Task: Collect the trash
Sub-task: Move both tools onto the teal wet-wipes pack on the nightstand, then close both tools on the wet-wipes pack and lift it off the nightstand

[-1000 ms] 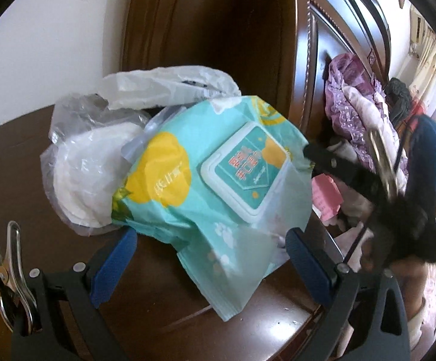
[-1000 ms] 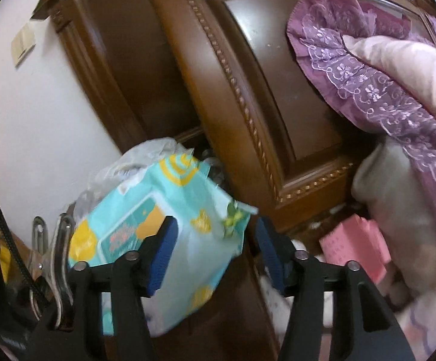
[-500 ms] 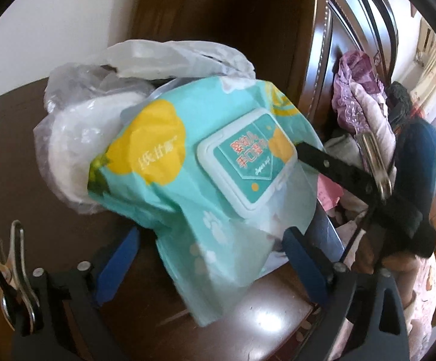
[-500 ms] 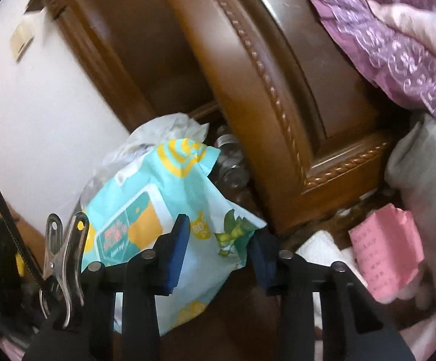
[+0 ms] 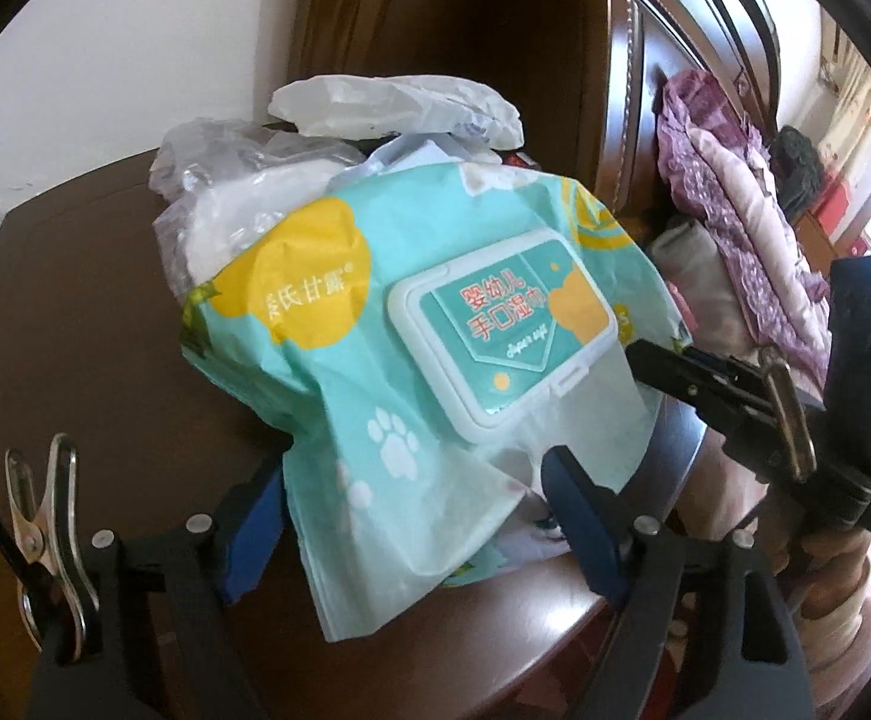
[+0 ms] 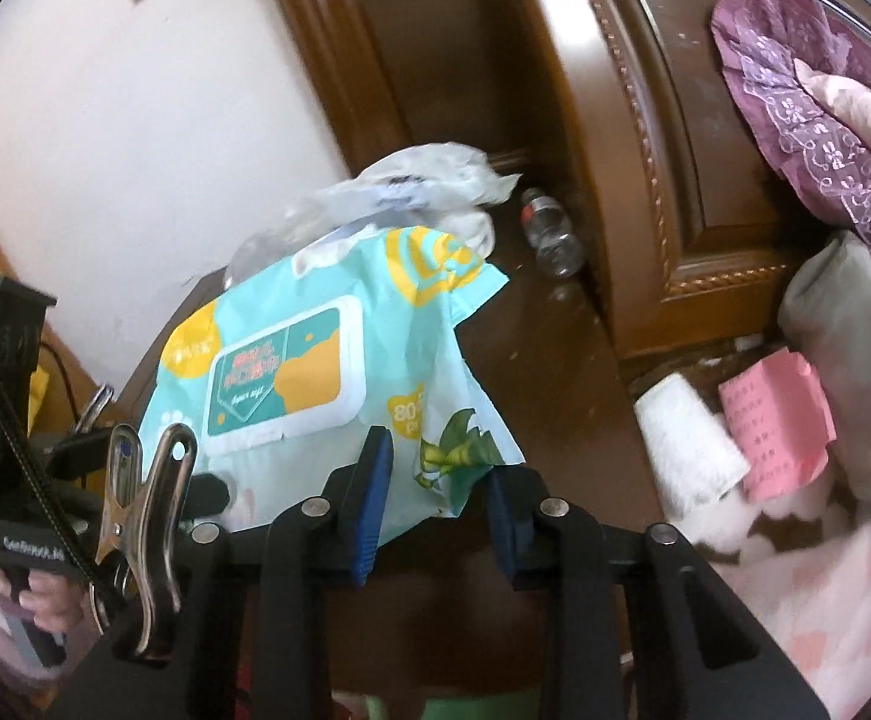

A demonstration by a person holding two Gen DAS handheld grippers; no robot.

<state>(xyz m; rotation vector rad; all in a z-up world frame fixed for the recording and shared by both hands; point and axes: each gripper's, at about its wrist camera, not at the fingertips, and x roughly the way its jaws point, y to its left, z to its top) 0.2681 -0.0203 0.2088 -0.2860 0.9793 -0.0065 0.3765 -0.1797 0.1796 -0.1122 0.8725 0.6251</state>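
Observation:
A teal and yellow wet-wipes pack (image 5: 411,324) with a white flip lid lies tilted on crumpled plastic bags (image 5: 219,204) on a dark wooden nightstand (image 5: 75,360). My left gripper (image 5: 417,516) straddles the pack's lower flap. Its jaws are closing, and the blue pads (image 5: 579,516) stand just off the wrapper. In the right wrist view the same pack (image 6: 315,372) hangs its near corner between the jaws of my right gripper (image 6: 435,510). Those jaws are closing too, with a gap still showing on either side of the corner. A finger (image 5: 681,378) of the right gripper shows at the pack's right edge.
A white plastic bag (image 5: 393,102) tops the pile. Behind stand a carved wooden headboard (image 6: 645,120) and an empty plastic bottle (image 6: 549,234). A white tissue roll (image 6: 687,444), pink paper (image 6: 777,420) and purple bedding (image 6: 807,108) lie to the right.
Both grippers have come in closer to the wipes pack. The right jaws have narrowed a lot around its corner. The left jaws have narrowed a little, with the flap now between them.

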